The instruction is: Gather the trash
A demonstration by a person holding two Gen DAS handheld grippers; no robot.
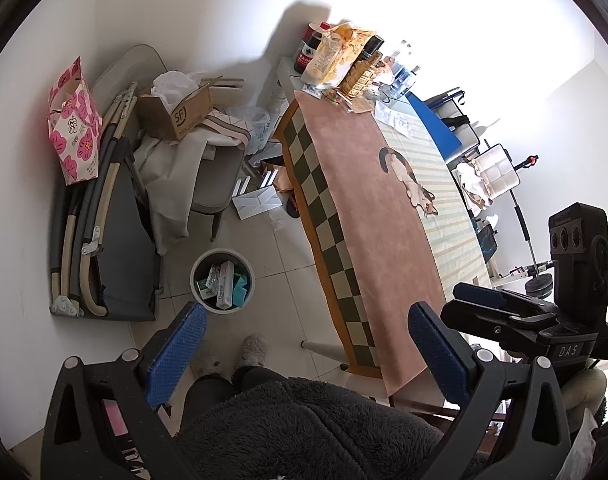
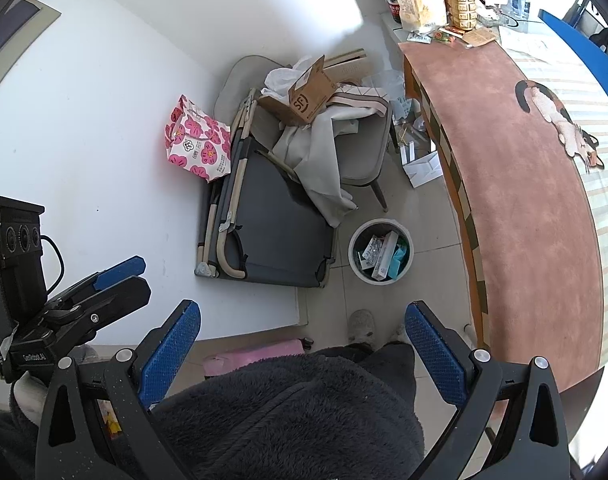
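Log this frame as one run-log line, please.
left gripper: open, empty | right gripper: open, empty | trash bin: on floor, holds boxes | table: near end bare

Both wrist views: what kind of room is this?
Probably a lived-in home dining or storage corner: a long table with a cat-print cloth, a small waste bin holding cartons on the tiled floor, and a chair piled with a cardboard box.

Blown-out window glare, fisheye-warped edges
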